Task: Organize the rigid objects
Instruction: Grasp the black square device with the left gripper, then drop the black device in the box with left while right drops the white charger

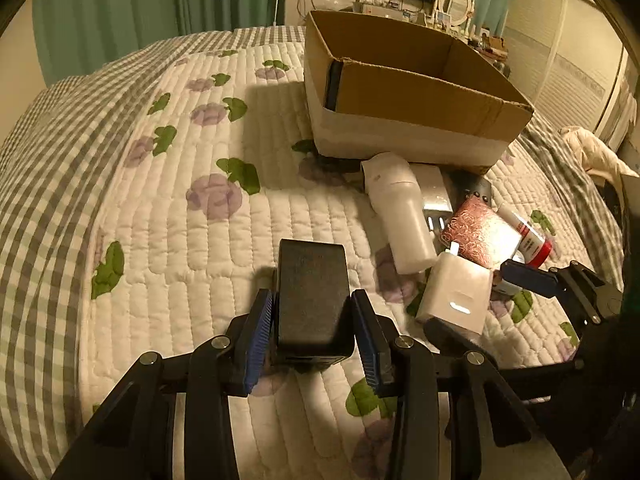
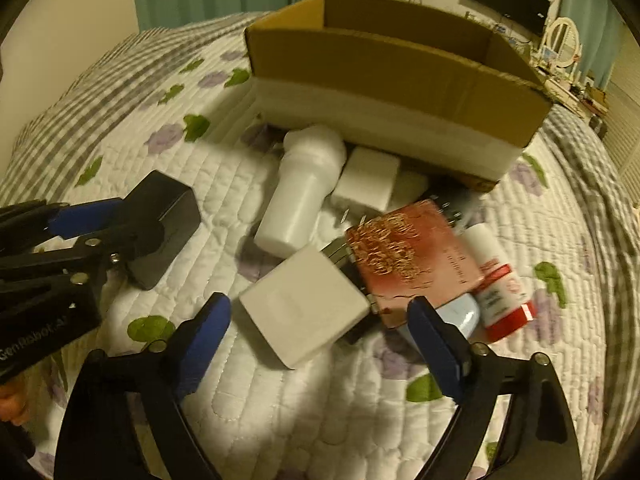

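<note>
left tool clamps black box; right tool gapes

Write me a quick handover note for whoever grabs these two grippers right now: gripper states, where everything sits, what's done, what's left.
Left gripper: shut on the black rectangular block, held above the quilted bedspread.
Right gripper: open, empty, with the white square charger between its fingers, not gripped.
Open cardboard box: at the far side of the bed; only part of its inside shows, and nothing can be seen in that part.
Pile in front of the box: white plastic bottle lying down, red patterned box, red-and-white tube, a second white adapter.
Done: black block picked up.
Left: probably box the block, then the pile.
</note>
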